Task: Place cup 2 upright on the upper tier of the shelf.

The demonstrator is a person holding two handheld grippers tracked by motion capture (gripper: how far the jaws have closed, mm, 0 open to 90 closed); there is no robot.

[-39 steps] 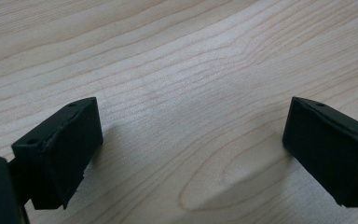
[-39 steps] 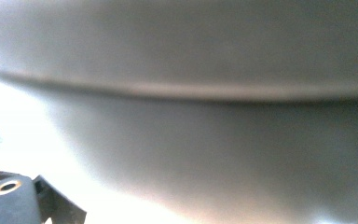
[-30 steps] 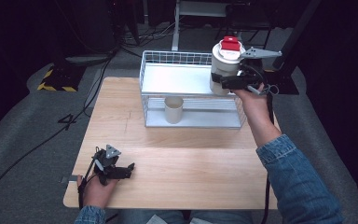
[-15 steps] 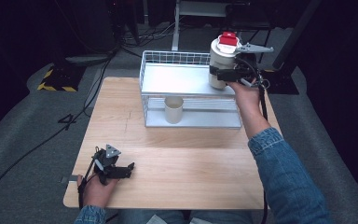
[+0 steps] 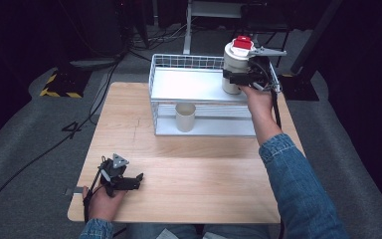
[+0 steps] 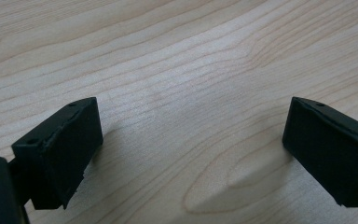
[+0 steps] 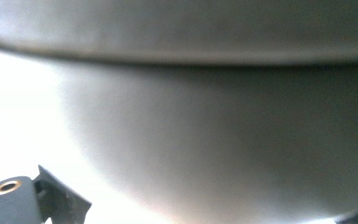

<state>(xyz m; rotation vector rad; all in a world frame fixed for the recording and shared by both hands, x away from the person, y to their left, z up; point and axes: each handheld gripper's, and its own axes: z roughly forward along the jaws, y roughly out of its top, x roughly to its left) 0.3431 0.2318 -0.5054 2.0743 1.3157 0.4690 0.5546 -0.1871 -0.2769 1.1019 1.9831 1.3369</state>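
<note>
Right gripper (image 5: 235, 78) clamped on white canister (image 5: 233, 67) with red lid (image 5: 242, 43), at right end of wire rack's (image 5: 179, 62) top shelf | I keep it upright, lower gently, release only once base sits flat inside the rim | left gripper (image 5: 129, 182) spread, empty, resting on table (image 5: 204, 174).

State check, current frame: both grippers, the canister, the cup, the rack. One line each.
left gripper: open, holding nothing, low over the wooden table
right gripper: shut on white canister
white canister: upright, red lid on, at the right end of the top shelf
cup: upright, on the lower shelf
wire rack: standing at the table's far side
</note>
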